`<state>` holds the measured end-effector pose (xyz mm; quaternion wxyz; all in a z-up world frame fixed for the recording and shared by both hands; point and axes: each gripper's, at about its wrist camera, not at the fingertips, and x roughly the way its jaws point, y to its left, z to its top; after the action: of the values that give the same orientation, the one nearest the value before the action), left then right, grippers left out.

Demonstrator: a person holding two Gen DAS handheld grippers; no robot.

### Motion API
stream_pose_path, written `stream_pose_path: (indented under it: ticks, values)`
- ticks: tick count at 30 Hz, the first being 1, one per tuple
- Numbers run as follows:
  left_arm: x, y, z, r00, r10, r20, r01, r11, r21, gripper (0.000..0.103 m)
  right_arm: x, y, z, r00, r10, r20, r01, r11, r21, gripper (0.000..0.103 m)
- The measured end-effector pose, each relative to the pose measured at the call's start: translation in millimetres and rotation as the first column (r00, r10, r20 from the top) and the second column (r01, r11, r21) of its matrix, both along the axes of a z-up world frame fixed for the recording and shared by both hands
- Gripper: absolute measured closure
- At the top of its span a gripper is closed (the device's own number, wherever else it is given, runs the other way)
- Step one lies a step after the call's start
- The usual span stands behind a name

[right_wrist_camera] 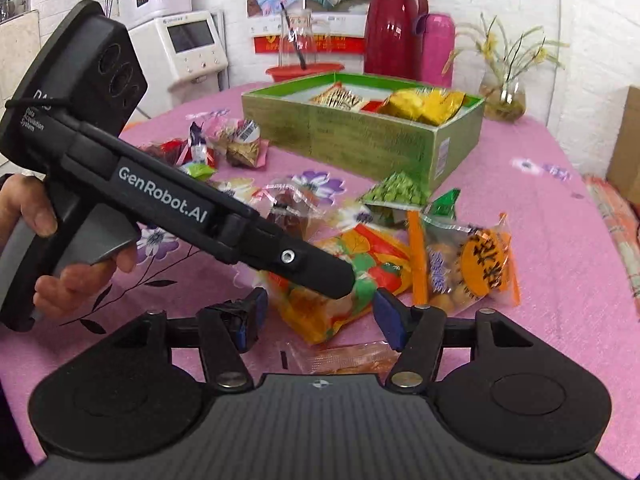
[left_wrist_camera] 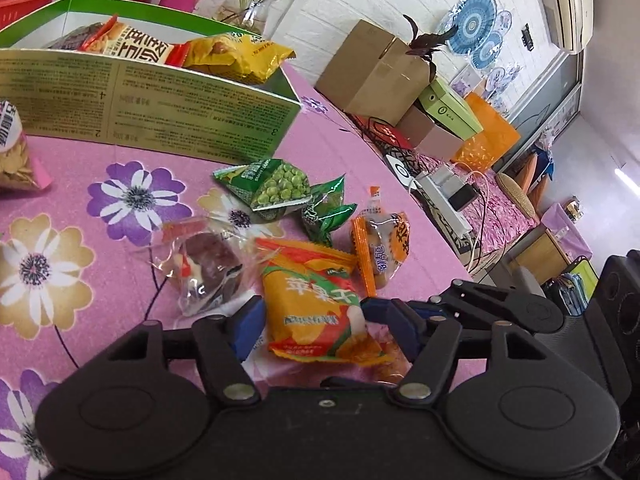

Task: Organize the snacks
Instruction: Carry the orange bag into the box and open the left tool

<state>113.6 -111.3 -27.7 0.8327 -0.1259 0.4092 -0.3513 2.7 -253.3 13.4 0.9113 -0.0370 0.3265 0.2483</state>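
Observation:
An orange apple-chip packet lies on the pink flowered tablecloth, and my left gripper is shut on it, a blue pad against each side. From the right wrist view the left gripper comes in from the left with its tip on that crumpled packet. My right gripper stands open just in front of the same packet, its pads not touching it. Beyond are green pea packets, a clear pack with a brown cake and an orange-labelled clear pack. The green box holds several snacks.
A clear-wrapped orange snack lies under my right gripper. More small packs sit left of the box, and a seed bag at the far left. A vase, thermoses and a red basin stand behind. The table edge drops off at the right.

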Motion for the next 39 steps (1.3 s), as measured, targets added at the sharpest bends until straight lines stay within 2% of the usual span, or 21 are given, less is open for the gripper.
stream_pose_path:
  ticks: [4,6,7,9,11,14,18,23,28,34,39]
  values:
    - [1,-10,0,0.999,-0.014,0.034,0.013,1.0,0.028,0.092,0,11,-5,1.0,-0.015,0.021,0.016,0.999,-0.048,0.008]
    - [-1,-12,1,0.999,0.001,0.05,-0.004,0.998,0.058,0.093,0,17,-8,0.998,-0.049,0.049,0.053,0.995,-0.083,0.031]
    - [-2,-11,1,0.999,0.005,0.053,-0.008,0.998,0.063,0.096,0,18,-7,0.996,-0.068,0.062,0.074,0.992,-0.1,0.034]
    - [-4,-3,1,0.999,0.016,0.037,-0.017,0.999,0.034,0.095,0,14,-3,0.996,-0.077,0.036,0.079,0.995,-0.059,0.037]
    - [-8,3,5,0.999,0.028,0.042,-0.029,0.999,0.019,0.097,-4,12,1,0.997,-0.063,0.038,0.065,0.997,-0.035,0.05]
    - [-16,10,18,0.996,0.036,0.077,-0.035,0.999,-0.007,0.101,-12,18,14,0.996,-0.043,0.08,0.046,0.998,-0.039,0.059]
    - [-22,18,43,0.988,0.042,0.147,-0.036,0.999,-0.039,0.1,-13,24,32,0.987,-0.033,0.156,0.04,0.998,-0.039,0.061]
    - [-18,31,63,0.978,0.071,0.198,-0.059,0.996,-0.067,0.101,-1,32,50,0.974,-0.039,0.223,0.044,0.999,-0.016,0.064]
    - [-6,49,82,0.96,0.115,0.254,-0.093,0.991,-0.097,0.101,15,48,64,0.949,-0.011,0.316,0.023,0.999,-0.036,0.064]
    - [27,63,102,0.937,0.158,0.31,-0.126,0.985,-0.122,0.101,49,64,78,0.919,0.004,0.394,0.014,0.999,-0.043,0.064]
    - [69,73,107,0.918,0.179,0.353,-0.137,0.981,-0.14,0.101,91,74,82,0.899,-0.006,0.437,0.028,0.999,-0.043,0.064]
